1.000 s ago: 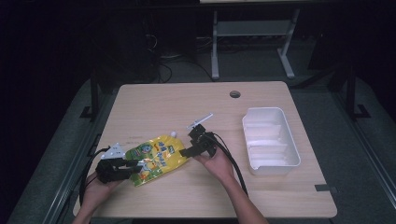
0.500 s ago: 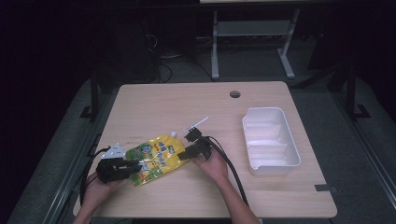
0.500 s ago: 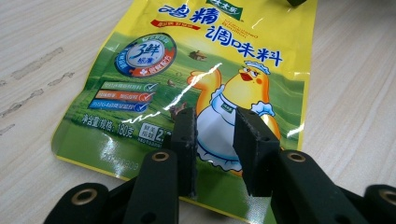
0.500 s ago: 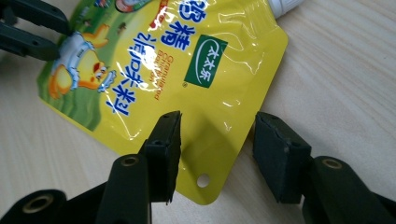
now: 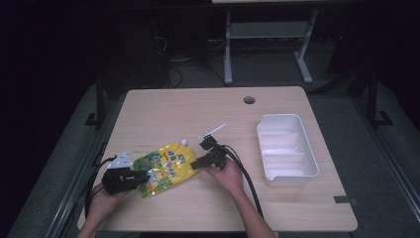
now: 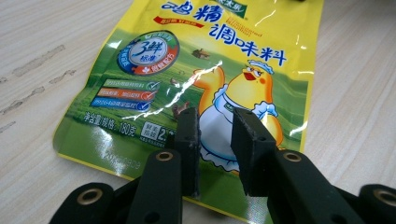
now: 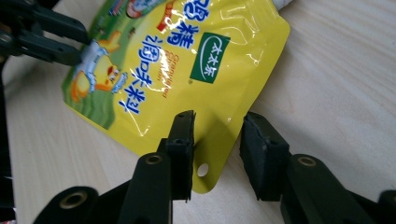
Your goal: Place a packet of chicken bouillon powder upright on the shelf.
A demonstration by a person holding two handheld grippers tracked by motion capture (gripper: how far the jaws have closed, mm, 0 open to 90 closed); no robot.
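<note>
A yellow seasoning pouch (image 5: 166, 167) with a cartoon chick lies flat on the wooden table (image 5: 208, 111), front left of centre. My left gripper (image 5: 142, 176) reaches in from the left, and its open jaws hover over the pouch's bottom edge (image 6: 140, 154). In the left gripper view the left gripper (image 6: 215, 116) points at the chick print. My right gripper (image 5: 196, 162) comes from the right. It stands open at the pouch's corner (image 7: 205, 172), the one with the small punched hole, with the right gripper (image 7: 219, 119) just above it. The left gripper's jaws (image 7: 51, 37) show farther off.
A white plastic tray (image 5: 287, 148) with dividers stands on the right side of the table. A round cable hole (image 5: 249, 100) sits near the far edge. Black cables (image 5: 245, 173) trail from both grippers toward the front edge. The surroundings are dark.
The right gripper has moved left and slightly toward the person, arriving at the pouch's corner. The left gripper and the pouch have stayed roughly in place.
</note>
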